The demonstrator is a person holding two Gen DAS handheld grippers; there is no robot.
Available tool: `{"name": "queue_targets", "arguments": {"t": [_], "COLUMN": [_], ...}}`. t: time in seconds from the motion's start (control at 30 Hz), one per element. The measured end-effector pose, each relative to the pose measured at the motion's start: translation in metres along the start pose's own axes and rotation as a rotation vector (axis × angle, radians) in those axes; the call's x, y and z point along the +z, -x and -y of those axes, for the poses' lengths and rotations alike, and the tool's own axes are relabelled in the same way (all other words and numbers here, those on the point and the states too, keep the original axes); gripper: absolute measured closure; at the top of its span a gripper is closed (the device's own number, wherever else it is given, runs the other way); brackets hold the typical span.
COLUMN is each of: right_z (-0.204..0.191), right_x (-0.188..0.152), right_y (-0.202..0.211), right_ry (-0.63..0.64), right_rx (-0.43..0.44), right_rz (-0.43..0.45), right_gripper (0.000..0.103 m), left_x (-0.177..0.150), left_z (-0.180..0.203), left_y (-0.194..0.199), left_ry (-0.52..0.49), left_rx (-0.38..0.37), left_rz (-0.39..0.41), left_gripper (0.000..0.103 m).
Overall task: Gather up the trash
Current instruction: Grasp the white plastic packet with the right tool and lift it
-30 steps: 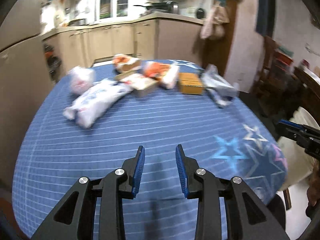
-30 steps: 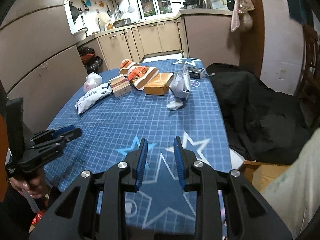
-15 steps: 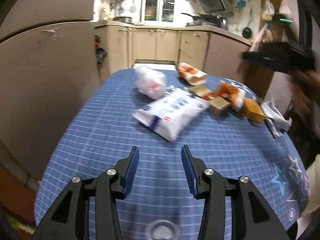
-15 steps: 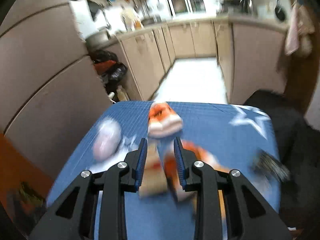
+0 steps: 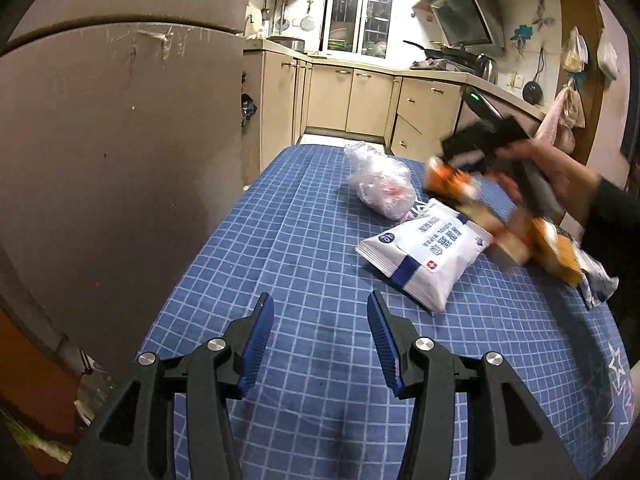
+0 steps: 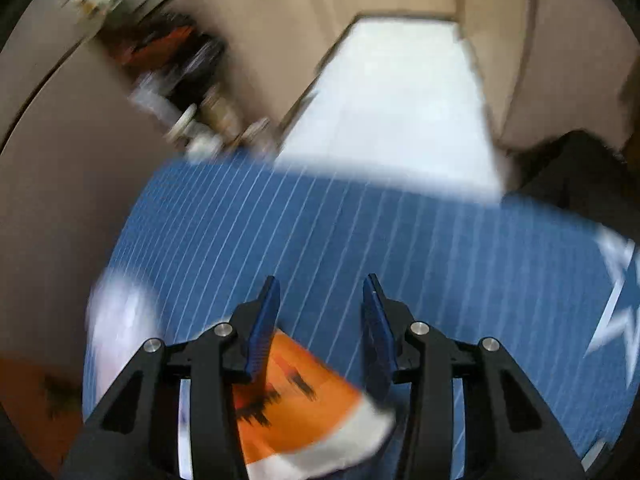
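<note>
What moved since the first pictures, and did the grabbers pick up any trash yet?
The right gripper swept across the table to just above the orange packet. The left gripper swung toward the white pouch. Both have just been opening, nothing gripped yet. The trash stayed put.

Bright window glare; right wrist view motion-blurred.
</note>
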State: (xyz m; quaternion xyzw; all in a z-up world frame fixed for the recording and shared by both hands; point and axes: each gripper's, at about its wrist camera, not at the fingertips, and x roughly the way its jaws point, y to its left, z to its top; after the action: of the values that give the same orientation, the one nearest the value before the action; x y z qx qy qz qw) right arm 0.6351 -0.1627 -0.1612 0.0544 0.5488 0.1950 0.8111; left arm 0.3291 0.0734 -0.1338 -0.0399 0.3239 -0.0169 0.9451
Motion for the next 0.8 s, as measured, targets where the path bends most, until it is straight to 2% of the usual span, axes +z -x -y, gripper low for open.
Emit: {"name": "queue_targets", "arguments": {"t": [0.07,0.2,0.23,0.33,0.43,0.53,0.57,0.63,0.7,0.8], "right_z": [-0.015,-0.045,-0.05,-0.059,-0.047,-0.015,-0.001,0.031,0.068,0.106], "right_x": [-0.04,-0.121,-0.134,-0.165,-0.194,-0.238,-0.254,-0.28,-0.299,-0.305], "right_y": [0.014,0.067,0.076,0.12,0.189,0.268,0.291,0.322,0.333,0.307], "right_ry": [-0.001,0.022,0.033,0.051,0.014,-0.006,-0.021,-0.084,-0.172,-0.229], "right_rx": [0.043,0.169,0.178,0.209,0.272,0.185,0.117,-0.081,-0.262,-0.294], "right_rz": [-0.017,0.052,0.057,0.142,0.298,0.502,0.572,0.677,0.695,0.605], "right_gripper": [0.061,0.058,0.058,0.058,0.052,0.029,0.025,0.019,0.019,0.018], "left_x": [-0.001,-0.007,-0.009,-0.011,-0.013,-0.018,-0.019,-0.02,-0.02,-0.021], "left_z": [0.0,0.005,0.008,0.016,0.025,0.031,0.033,0.034,0.036,0.047], "left_y": [-0.001,0.008,0.012,0.022,0.035,0.046,0.047,0.047,0.044,0.039], "left_ry": [0.007,0.001,-0.009,-0.039,-0.075,-0.116,-0.123,-0.132,-0.134,-0.137], "left_rx": [-0.004,-0.018,-0.022,-0.024,-0.021,-0.02,-0.021,-0.027,-0.035,-0.059], "left_rz": [-0.002,-0.003,0.0,0.013,0.035,0.062,0.064,0.059,0.045,0.016], "left_gripper": [0.052,0.049,0.049,0.047,0.045,0.04,0.04,0.04,0.04,0.04]}}
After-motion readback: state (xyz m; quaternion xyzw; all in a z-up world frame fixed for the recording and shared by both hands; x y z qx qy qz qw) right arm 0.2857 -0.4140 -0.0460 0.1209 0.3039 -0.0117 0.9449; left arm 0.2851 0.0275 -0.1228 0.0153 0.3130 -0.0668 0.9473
